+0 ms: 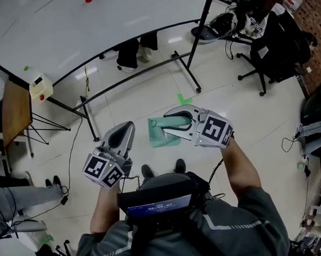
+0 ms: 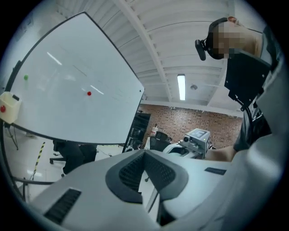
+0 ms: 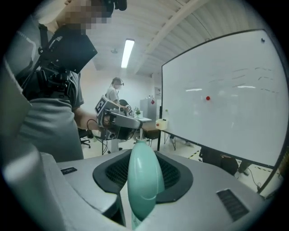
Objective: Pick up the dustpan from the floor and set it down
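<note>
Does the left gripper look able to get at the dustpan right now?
Probably yes. The right gripper holds the dustpan by its handle, the pan's body is bare, and nothing lies between it and the left gripper, whose jaws are together and empty.

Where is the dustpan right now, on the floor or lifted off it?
Lifted: the right gripper is shut on the dustpan handle, and its pan hangs well above the floor.

The left gripper [image 2: 145,157] shows jaws closed, empty — a whiteboard [image 2: 72,79] stands at left. A brick wall [image 2: 183,118] runs beyond.
</note>
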The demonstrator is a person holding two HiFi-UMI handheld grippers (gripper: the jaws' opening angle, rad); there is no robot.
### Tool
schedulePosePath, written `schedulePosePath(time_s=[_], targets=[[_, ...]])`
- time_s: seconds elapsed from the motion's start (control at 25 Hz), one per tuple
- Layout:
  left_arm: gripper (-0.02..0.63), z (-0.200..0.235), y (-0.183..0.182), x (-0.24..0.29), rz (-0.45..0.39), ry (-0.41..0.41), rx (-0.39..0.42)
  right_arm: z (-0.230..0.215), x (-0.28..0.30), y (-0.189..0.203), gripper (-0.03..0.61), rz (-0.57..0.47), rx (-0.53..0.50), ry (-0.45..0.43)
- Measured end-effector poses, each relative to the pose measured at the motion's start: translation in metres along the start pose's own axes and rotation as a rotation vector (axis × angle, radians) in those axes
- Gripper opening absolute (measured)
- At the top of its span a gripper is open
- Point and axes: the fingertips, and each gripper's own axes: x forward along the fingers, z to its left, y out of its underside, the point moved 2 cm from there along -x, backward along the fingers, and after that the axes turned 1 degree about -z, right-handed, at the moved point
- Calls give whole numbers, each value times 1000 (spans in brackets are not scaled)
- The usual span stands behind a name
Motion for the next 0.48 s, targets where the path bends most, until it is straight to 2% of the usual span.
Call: schedulePosePath(time_s=[0.08,0.2,0.48], targets=[[23,-23,-18,-9,-10,-1,2,15,-12,-17,161,-18,11,5],[21,-33,-38,-9,-27,2,34,14,-25,-34,160,-44,-4,31],[21,-40,-43,-17,-32,13,64,18,-34,-47,158,-74,-20,59]])
